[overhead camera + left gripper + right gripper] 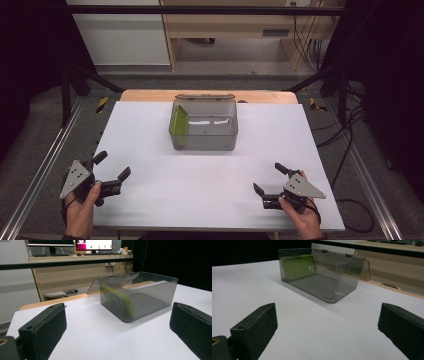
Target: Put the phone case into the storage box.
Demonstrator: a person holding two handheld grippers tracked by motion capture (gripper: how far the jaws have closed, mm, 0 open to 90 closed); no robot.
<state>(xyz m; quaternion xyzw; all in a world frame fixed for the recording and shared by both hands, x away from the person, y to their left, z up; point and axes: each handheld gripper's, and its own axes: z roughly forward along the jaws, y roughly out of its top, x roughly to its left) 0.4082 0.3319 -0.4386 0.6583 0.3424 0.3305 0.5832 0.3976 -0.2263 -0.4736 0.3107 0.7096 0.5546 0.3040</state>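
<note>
A smoky clear plastic box (220,142) stands at the middle of the white table (150,125), its hinged lid (205,96) folded back behind it. A green phone case (178,120) leans upright against the box's left inner wall; I also see the case (119,302) in the left gripper view and the case (298,266) in the right gripper view. My left gripper (112,165) rests near the front left corner, open and holding nothing. At the front right, my right gripper (269,179) is open and holds nothing too. Both point toward the box (140,298) (322,275).
A wooden strip (150,95) edges the table's far side. Metal rails (45,160) run along both sides, with cables (345,145) on the floor at right. A wooden desk (75,270) with monitors stands beyond the table.
</note>
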